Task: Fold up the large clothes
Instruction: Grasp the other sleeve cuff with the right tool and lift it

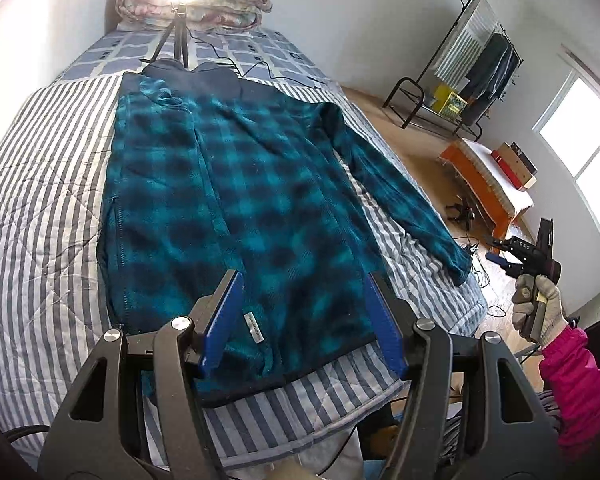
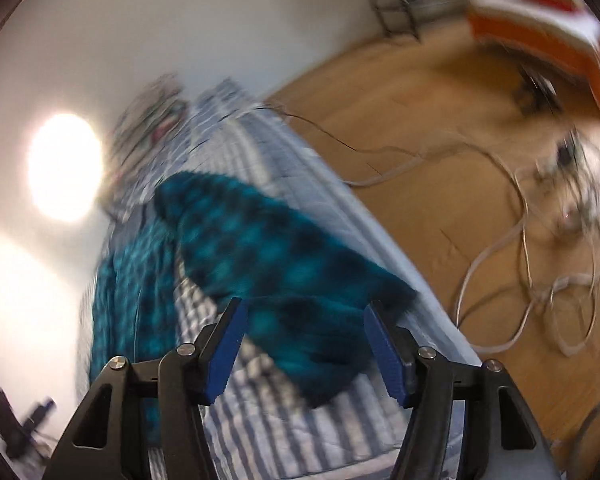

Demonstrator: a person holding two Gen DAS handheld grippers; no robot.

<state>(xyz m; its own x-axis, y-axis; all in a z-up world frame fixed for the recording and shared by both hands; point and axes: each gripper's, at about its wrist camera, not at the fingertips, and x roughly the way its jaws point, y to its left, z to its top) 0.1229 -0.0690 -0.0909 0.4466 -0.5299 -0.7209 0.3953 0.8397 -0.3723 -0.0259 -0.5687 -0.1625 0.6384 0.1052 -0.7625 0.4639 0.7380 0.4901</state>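
Plaid jacket (image 1: 236, 208) flat on striped bed (image 1: 40, 220); left hand-held gripper (image 1: 304, 320) agape above hem.

fuzzy matt fleece jacket (image 1: 236, 184) lies on a quilted striped cloth bedspread (image 1: 40, 200); at three o'clock smooth wood floor (image 2: 420, 128). left gripper (image 1: 304, 320): matt black plastic, ribbed blue pads (image 1: 224, 316).

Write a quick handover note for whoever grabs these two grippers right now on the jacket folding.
Left gripper: open, over the hem of the plaid fleece jacket, holding nothing.
Right gripper: open, empty, aimed at the outstretched sleeve near the edge of the bed; that view is blurred.
Jacket lies flat on the striped bedding, collar at the far end.
Done: one sleeve looks already folded in.
Left: fold this sleeve in, then fold the body.
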